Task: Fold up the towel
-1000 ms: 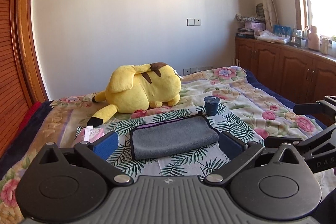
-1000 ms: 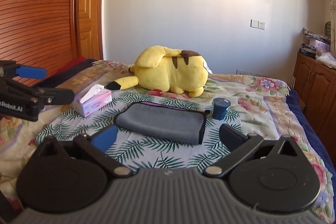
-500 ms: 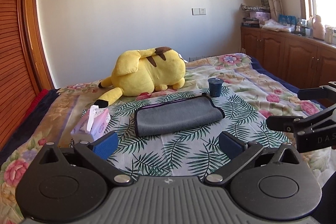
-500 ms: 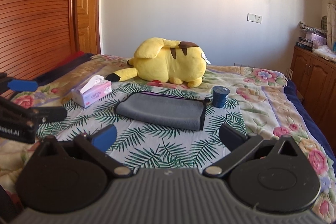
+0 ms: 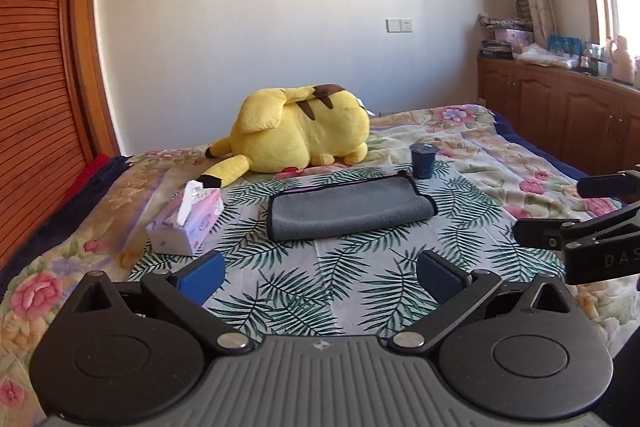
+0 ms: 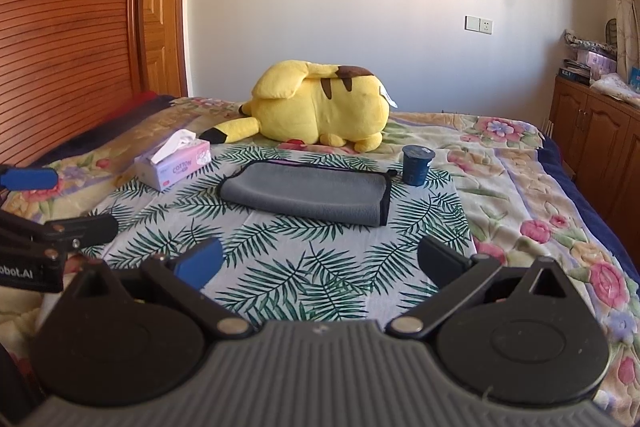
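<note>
Left gripper (image 5: 320,273): jaws spread wide, blue pads (image 5: 200,275) apart, nothing between them, held above the leaf-print cloth (image 5: 320,287) on the bed. Right gripper (image 6: 320,261): likewise spread wide and empty, level with the left one; each unit shows at the edge of the other's view. Grey towel (image 5: 350,207) lies folded into a long flat bundle with dark edging, straight ahead of both grippers and well apart from the fingertips, resting on the leaf-print cloth. Dark blue cup (image 6: 417,165) stands upright just beyond the towel's right end (near it, contact cannot be confirmed). Pink tissue box (image 5: 186,223) sits ahead and to the left of the left gripper, a white tissue protruding from its top, near the towel's left end but clear of it. Yellow plush toy (image 6: 320,105) lies on its side beyond the towel, further ahead, its tail pointing toward the tissue box. Wooden cabinets (image 5: 560,115) line the far right side
</note>
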Demonstrator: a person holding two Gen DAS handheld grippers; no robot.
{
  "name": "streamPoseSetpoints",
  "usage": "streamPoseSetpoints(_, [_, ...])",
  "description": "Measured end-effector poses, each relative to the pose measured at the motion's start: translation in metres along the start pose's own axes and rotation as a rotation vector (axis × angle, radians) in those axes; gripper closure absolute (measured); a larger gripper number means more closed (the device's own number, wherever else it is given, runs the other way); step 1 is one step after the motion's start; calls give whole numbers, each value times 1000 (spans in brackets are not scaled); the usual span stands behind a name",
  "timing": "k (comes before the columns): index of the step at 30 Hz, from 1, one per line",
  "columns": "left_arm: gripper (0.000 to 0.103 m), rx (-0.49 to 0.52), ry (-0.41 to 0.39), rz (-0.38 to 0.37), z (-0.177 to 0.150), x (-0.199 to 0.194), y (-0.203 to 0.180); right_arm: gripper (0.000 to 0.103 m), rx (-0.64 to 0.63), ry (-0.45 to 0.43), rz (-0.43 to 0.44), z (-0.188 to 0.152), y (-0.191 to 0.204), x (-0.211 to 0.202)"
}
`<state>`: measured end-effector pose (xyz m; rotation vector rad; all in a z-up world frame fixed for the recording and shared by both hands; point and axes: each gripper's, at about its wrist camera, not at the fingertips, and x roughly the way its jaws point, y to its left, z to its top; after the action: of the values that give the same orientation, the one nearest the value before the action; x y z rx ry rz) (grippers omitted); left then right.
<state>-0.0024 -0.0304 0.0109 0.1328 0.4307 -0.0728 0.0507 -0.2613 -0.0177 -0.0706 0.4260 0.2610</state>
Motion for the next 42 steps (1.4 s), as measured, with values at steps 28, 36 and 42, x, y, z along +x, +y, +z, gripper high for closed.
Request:
streamPoseSetpoints(28, [16,-44,-16,59,-28,17,22,0,52,-23,-44,-19,-5,12])
streamPoseSetpoints(36, [16,-44,-62,58,-27,9,21,0,52,-70,-59,-19,-5,7])
streamPoseSetpoints(42, [16,-46,-100,63,-25,3,22,0,47,-115,-72,-18,-6,1])
